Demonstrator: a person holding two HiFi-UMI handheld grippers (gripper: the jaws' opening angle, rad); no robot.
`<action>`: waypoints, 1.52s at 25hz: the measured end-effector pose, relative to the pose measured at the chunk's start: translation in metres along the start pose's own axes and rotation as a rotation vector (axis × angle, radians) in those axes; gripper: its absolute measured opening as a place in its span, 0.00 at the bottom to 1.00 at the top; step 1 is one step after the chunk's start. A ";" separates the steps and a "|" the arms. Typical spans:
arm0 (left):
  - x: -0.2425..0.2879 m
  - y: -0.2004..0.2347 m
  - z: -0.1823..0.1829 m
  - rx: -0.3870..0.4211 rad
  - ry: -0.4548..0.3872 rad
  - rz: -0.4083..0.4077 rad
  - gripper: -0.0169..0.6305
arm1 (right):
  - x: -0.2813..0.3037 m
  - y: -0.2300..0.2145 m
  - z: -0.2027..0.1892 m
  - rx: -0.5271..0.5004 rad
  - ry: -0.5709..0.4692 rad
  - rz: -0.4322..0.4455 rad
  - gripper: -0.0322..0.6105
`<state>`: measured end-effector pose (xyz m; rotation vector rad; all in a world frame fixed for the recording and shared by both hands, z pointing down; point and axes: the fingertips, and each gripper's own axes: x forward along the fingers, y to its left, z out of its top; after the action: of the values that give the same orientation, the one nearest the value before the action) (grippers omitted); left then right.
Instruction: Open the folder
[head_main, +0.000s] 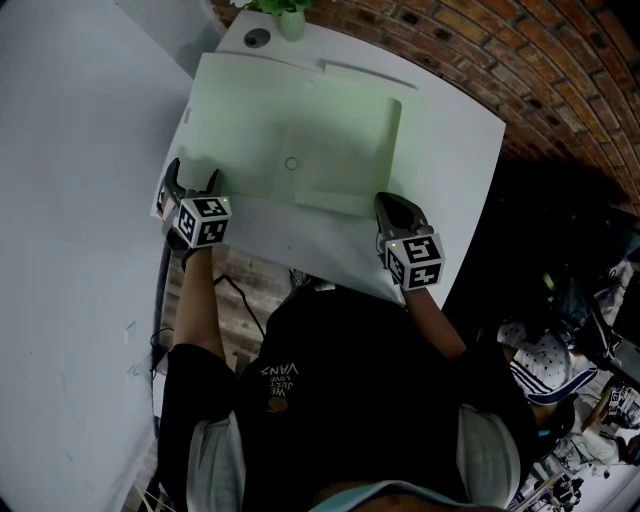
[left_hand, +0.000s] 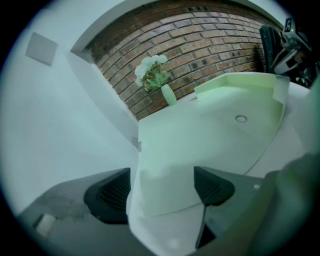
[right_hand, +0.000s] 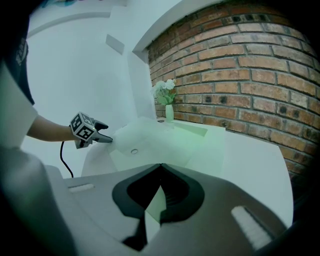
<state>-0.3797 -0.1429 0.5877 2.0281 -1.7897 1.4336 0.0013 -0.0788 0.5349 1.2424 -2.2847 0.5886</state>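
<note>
Both arms reach forward, a gripper in each hand
Left gripper (head_main: 192, 180) holds its jaws wide apart astride a corner of the folder (head_main: 290, 120); right gripper (head_main: 388, 203) is pinched on its flap edge

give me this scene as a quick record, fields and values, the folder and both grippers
surface: white table
folder: pale green, lying on the table, cover not yet turned back
left gripper: fingers apart, straddling the folder's near left corner
right gripper: fingers shut on the near edge of the folder's cover
far edge: vase with flowers
</note>
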 end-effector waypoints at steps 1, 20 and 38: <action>-0.002 0.001 0.002 -0.003 -0.006 0.002 0.64 | 0.000 0.000 0.000 0.001 -0.002 0.000 0.05; -0.037 0.009 0.030 -0.044 -0.096 0.025 0.64 | -0.005 -0.001 0.008 0.001 -0.045 0.013 0.05; -0.064 -0.001 0.057 -0.072 -0.173 0.015 0.64 | -0.011 -0.006 0.013 0.001 -0.076 0.016 0.05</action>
<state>-0.3386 -0.1301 0.5134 2.1658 -1.8939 1.2120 0.0093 -0.0817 0.5185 1.2686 -2.3583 0.5575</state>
